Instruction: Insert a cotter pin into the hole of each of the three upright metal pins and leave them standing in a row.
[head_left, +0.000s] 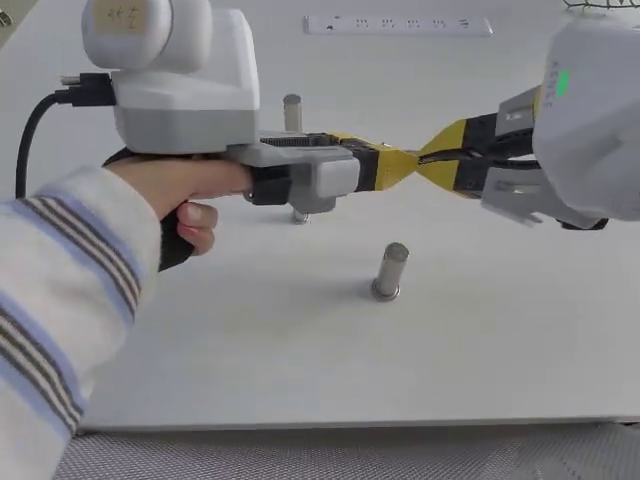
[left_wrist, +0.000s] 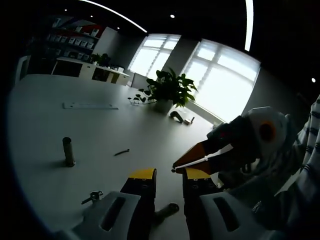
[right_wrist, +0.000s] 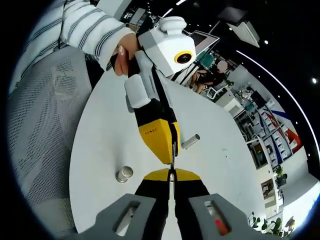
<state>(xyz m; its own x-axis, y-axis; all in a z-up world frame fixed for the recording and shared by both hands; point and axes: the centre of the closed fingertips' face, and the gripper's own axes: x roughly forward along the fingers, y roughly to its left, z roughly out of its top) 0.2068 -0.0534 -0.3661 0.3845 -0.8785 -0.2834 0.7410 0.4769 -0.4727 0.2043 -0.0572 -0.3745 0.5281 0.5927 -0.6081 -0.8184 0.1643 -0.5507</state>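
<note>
Three upright metal pins stand on the white table: a far pin, a middle pin half hidden under my left gripper, and a near pin. My left gripper points right and my right gripper points left, so their yellow tips meet above the table. In the left gripper view my left gripper stands open by a narrow gap. The right gripper reaches into that gap, shut on a thin cotter pin. Another cotter pin lies loose beyond an upright pin.
A white power strip lies at the far side of the table. The table's front edge runs close to me, with grey mesh below it. A potted plant stands far off on the table.
</note>
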